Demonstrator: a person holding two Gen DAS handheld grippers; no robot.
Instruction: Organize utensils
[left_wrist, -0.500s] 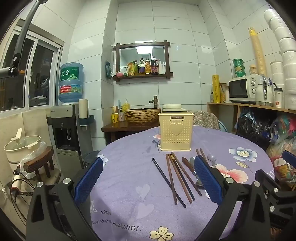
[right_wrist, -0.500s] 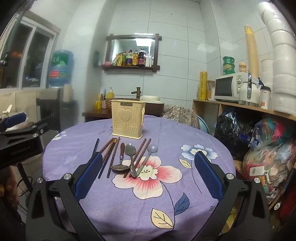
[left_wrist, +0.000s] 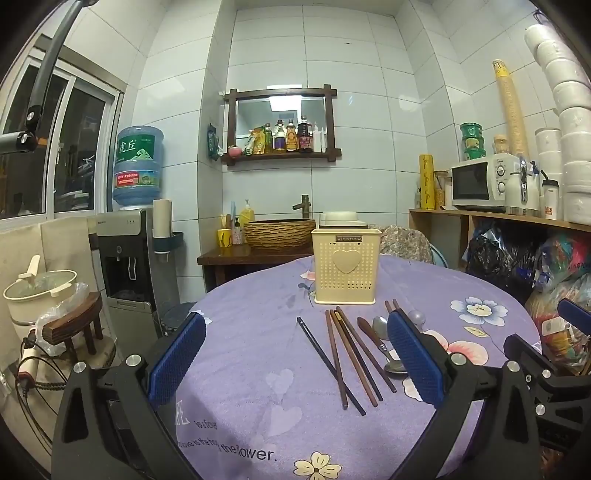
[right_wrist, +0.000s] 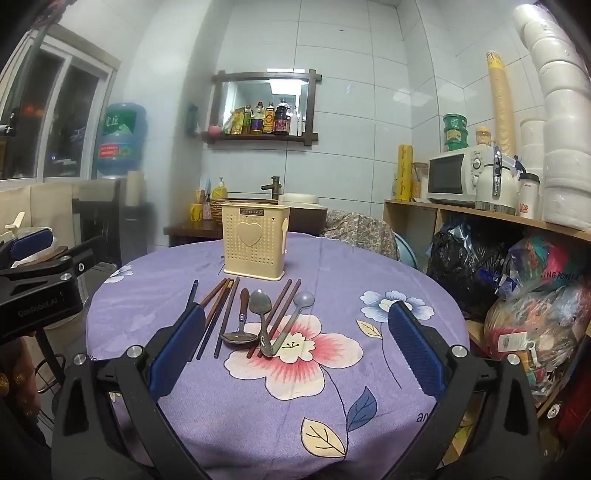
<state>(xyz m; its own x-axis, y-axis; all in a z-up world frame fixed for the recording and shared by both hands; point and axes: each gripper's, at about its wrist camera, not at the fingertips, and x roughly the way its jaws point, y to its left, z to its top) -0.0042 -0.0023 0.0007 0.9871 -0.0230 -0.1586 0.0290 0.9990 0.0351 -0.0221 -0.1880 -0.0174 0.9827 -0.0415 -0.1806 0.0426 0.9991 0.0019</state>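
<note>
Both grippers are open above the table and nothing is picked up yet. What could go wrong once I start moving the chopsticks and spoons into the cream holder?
1. The chopsticks lie crossed and touching, so pinching one may drag its neighbours.
2. The spoons overlap another chopstick pair; lifting either could knock the rest askew.
3. The utensil holder looks light and stands free on the tablecloth; an off-centre drop could tip or slide it.

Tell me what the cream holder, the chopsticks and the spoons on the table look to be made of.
Cream holder: matte moulded plastic, by its perforated walls and raised heart.
Chopsticks: mostly brown, likely wood; no grain visible, so lacquer or plastic is possible.
Spoons: shiny grey bowls suggest steel; one has a brown, seemingly wooden handle.
</note>
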